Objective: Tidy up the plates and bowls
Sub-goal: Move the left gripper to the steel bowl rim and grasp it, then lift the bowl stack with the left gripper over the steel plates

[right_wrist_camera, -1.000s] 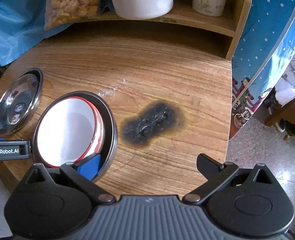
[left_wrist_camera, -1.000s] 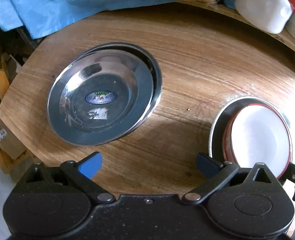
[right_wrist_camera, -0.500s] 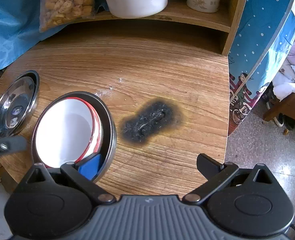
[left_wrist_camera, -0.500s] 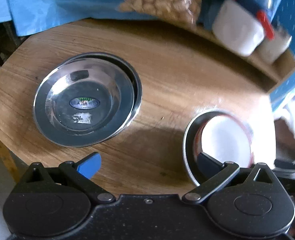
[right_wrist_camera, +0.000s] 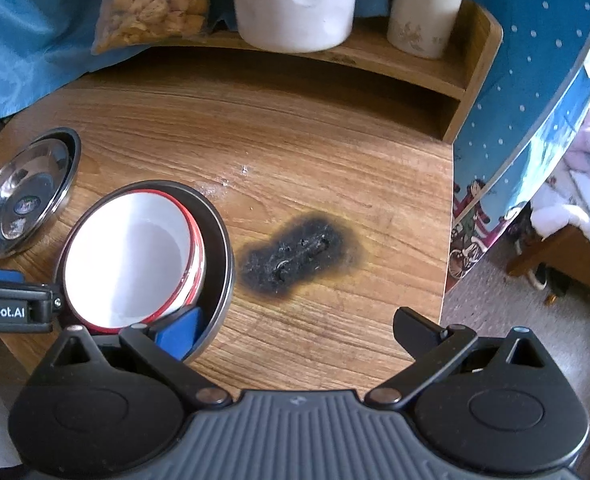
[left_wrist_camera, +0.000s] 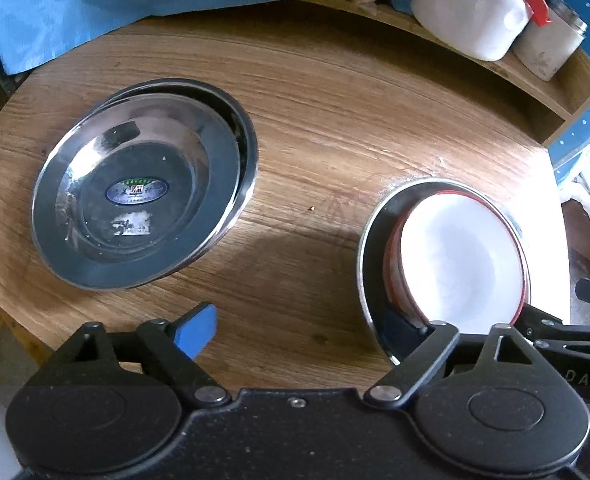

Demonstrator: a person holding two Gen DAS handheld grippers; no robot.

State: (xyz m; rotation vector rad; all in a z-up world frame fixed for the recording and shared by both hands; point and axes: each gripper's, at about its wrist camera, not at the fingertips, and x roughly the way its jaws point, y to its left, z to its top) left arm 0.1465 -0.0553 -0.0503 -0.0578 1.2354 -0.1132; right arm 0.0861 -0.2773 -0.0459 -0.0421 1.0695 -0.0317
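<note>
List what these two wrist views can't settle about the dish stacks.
- Round steel plates, left wrist view: top plate hides how many lie beneath; one rim peeks out.
- White red-rimmed bowls in the dark metal bowl, right wrist view: count unclear, nested.
- Label on steel plate, right wrist view: too small to read.

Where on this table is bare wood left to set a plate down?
Between the steel plates and the bowl stack, and behind the burn mark up to the shelf. The near-left edge by the bowls is crowded.
</note>
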